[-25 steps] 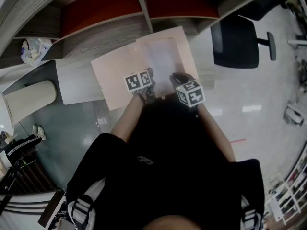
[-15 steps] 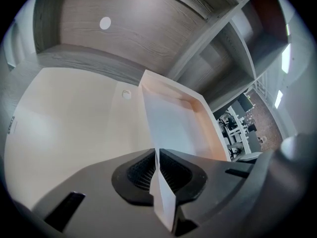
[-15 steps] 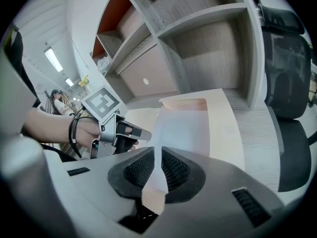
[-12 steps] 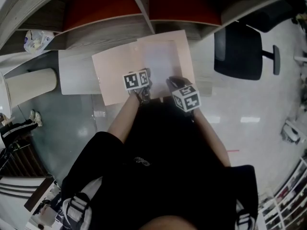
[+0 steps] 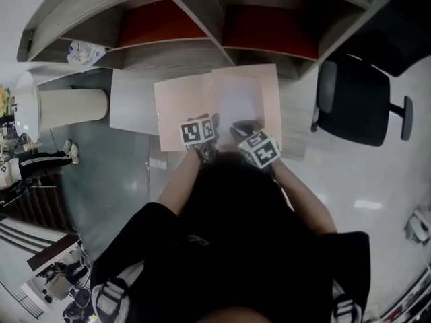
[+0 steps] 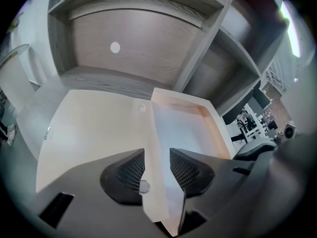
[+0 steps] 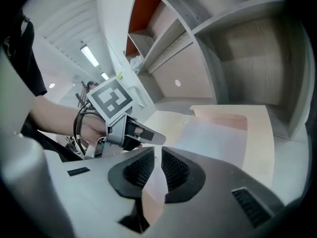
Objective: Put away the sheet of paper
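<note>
Grey wood-grain shelving (image 5: 168, 52) backs a pale pink open folder (image 5: 182, 106). Straddling its pocket edge, the left gripper (image 6: 157, 165) has just been opening its jaws, pads clear, probably letting go. The white sheet of paper (image 5: 236, 99) lies tucked inside the right half. The right gripper (image 7: 157, 167) pinches the near edge, apparently to steady it.

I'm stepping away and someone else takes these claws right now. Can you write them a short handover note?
Left claw: open. Its jaws have just been opening, and an edge of the pink folder stands between them, ungripped.
Right claw: shut on the folder's near edge.
Things: the folder lies open on the desk below the shelves. The sheet of paper lies on its right half.
Done: the sheet is in the folder.
Left: probably close the folder over the sheet and stow it.
</note>
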`<state>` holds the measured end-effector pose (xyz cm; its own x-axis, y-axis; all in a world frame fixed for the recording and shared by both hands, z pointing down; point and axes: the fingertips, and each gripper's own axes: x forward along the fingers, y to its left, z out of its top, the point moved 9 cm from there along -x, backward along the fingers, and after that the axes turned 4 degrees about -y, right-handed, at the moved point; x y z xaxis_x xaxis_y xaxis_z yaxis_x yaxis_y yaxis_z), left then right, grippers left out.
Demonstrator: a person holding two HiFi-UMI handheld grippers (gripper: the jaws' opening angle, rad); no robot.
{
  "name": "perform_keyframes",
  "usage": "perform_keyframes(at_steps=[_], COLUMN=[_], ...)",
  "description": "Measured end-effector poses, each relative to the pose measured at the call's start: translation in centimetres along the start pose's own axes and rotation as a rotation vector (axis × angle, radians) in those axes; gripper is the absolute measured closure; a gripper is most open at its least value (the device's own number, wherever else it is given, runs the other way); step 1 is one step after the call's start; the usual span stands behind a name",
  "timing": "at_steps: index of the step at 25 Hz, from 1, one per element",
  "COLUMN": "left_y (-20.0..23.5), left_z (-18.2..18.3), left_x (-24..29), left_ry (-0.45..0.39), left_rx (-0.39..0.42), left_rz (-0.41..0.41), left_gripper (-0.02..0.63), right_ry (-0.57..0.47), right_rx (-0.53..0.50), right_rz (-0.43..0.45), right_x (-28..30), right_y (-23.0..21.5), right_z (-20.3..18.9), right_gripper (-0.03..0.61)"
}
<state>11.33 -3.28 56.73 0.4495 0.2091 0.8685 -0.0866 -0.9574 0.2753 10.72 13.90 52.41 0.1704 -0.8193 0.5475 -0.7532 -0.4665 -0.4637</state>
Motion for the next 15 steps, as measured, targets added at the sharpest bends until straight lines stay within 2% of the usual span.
perform_keyframes(at_steps=[3, 6, 8, 11, 15], left_y=[-0.1, -1.0, -1.2, -1.2, -1.5], left_z=[-0.4, -0.4, -0.3, -0.4, -1.3], left_x=[-0.6, -1.1, -1.8, -2.9, -5.3], left_ry=[-0.001, -0.022, -0.055, -0.113, -0.195], left_rx=[-0.001, -0.001, -0.008, 0.005, 0.027], left_rz=[-0.010, -0.073, -0.116, -0.137, -0.181], left_gripper=[0.431, 0.431, 0.431, 0.431, 0.439], right_ry=[-0.024, -0.040, -0.062, -0.104, -0.176], right_rx=[-0.005, 0.013, 0.014, -0.006, -0.001], right_rz=[-0.010, -0.039, -0.048, -0.064, -0.122], right_x=[-0.4, -0.8, -0.8, -0.9, -1.6], right_y=[0.1, 0.1, 0.6, 1.3, 2.1], right_z=[0.5, 0.3, 0.2, 0.1, 0.5], right_gripper=[0.521, 0.520, 0.520, 0.521, 0.528])
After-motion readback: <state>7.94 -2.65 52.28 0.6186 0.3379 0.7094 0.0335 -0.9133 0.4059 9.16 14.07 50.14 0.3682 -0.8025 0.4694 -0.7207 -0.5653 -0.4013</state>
